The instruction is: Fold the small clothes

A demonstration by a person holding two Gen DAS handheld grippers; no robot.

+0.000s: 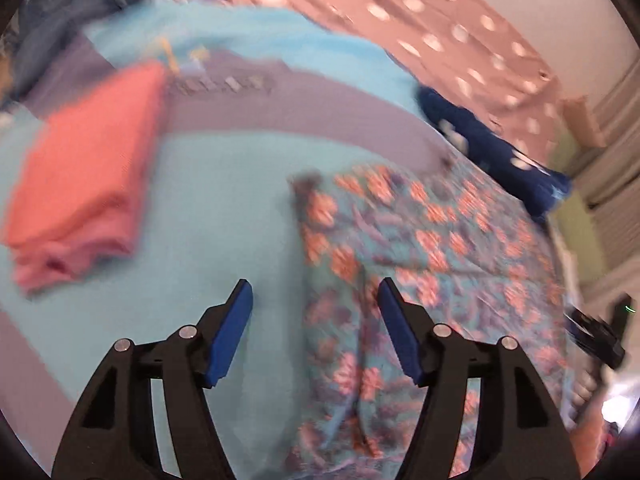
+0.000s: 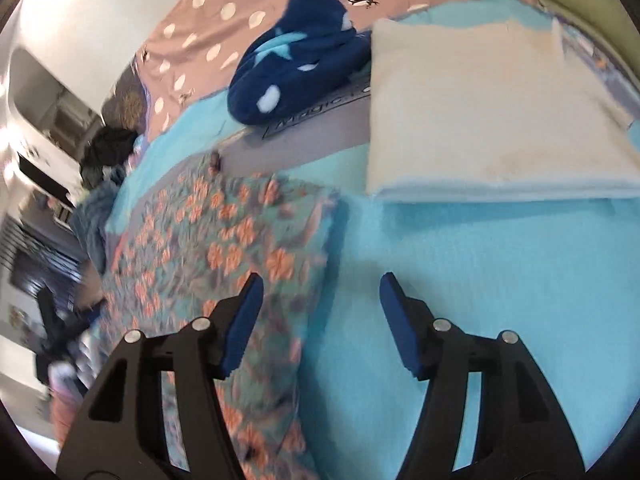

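A floral garment (image 1: pixel 420 264), teal with orange flowers, lies spread on a light blue blanket (image 1: pixel 224 220). It also shows in the right wrist view (image 2: pixel 224 248). My left gripper (image 1: pixel 315 292) is open and empty, hovering over the garment's left edge. My right gripper (image 2: pixel 322 284) is open and empty, over the garment's right edge and the blanket (image 2: pixel 480 280). Both views are blurred by motion.
A folded pink stack (image 1: pixel 88 176) lies left on the blanket. A folded cream cloth (image 2: pixel 488 112) lies at the right. A dark blue fleece item (image 2: pixel 296 56) (image 1: pixel 492 148) sits behind the garment. A pink dotted sheet (image 1: pixel 420 20) covers the back. A pile of dark clothes (image 2: pixel 108 148) lies far left.
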